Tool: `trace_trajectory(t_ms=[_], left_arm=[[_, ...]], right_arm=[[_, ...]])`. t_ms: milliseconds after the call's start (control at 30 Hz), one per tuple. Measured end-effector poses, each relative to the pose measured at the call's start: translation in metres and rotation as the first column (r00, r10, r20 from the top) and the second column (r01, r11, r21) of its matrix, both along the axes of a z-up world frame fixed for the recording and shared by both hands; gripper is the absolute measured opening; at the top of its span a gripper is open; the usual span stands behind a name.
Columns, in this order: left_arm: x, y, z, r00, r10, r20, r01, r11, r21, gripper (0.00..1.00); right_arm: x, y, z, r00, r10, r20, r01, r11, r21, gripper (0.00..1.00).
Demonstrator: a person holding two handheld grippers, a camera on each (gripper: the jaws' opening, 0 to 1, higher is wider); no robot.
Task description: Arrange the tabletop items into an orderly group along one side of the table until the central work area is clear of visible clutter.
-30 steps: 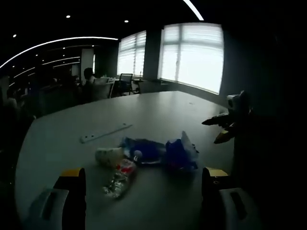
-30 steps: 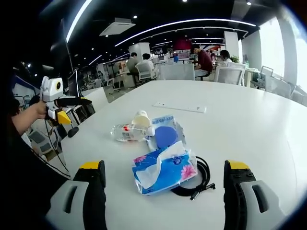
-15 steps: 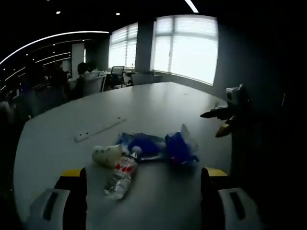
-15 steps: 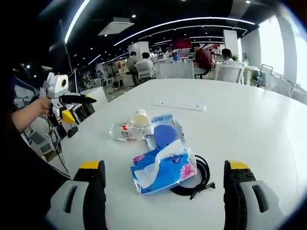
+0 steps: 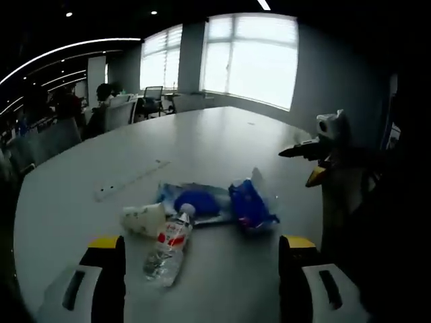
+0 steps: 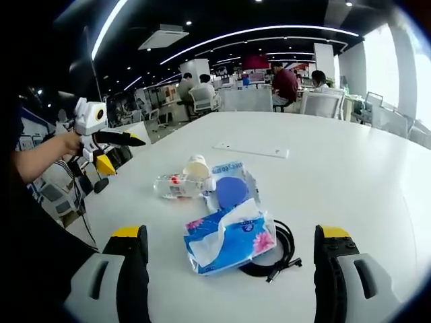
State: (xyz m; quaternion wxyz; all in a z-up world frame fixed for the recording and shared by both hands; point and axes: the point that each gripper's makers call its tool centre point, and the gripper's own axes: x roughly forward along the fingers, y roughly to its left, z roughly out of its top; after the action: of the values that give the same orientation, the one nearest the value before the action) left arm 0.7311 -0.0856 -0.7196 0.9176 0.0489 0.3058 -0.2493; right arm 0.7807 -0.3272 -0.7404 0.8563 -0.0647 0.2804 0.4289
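My jaws carry yellow tips over pale grey bodies. On the white table, beside the blue tissue pack with its pink flower print, a black cable coils. Beyond the pack lie a blue-and-clear wipes pouch, a clear bottle with a red-and-white label, and a cream cup.

A pale counter carries a clutter near its close edge: a plastic bottle lying flat, touching a white cup, a blue wipes pack and a blue tissue pack. The left gripper has its jaws apart over them.
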Motion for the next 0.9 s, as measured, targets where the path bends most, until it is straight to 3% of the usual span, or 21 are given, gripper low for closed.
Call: trace_trajectory(t_ms=[333,633,900], left_arm=[[0.007,-0.005,-0.022,0.992,-0.092,-0.086,0.093,0.996,0.012,0.81],[0.018,0.000,-0.042,0.984,-0.109,-0.141,0.114,0.993,0.025,0.72],[0.027,-0.002,-0.065,0.966,-0.151,-0.210,0.166,0.985,0.055,0.67]], right_arm=[[-0.004,0.000,-0.001,1.000,0.000,0.000,0.000,1.000,-0.004,0.99],[-0.002,-0.004,-0.004,1.000,-0.004,-0.003,0.004,1.000,-0.010,0.99],[-0.003,-0.005,-0.007,1.000,-0.006,-0.012,0.006,1.000,-0.013,0.99]])
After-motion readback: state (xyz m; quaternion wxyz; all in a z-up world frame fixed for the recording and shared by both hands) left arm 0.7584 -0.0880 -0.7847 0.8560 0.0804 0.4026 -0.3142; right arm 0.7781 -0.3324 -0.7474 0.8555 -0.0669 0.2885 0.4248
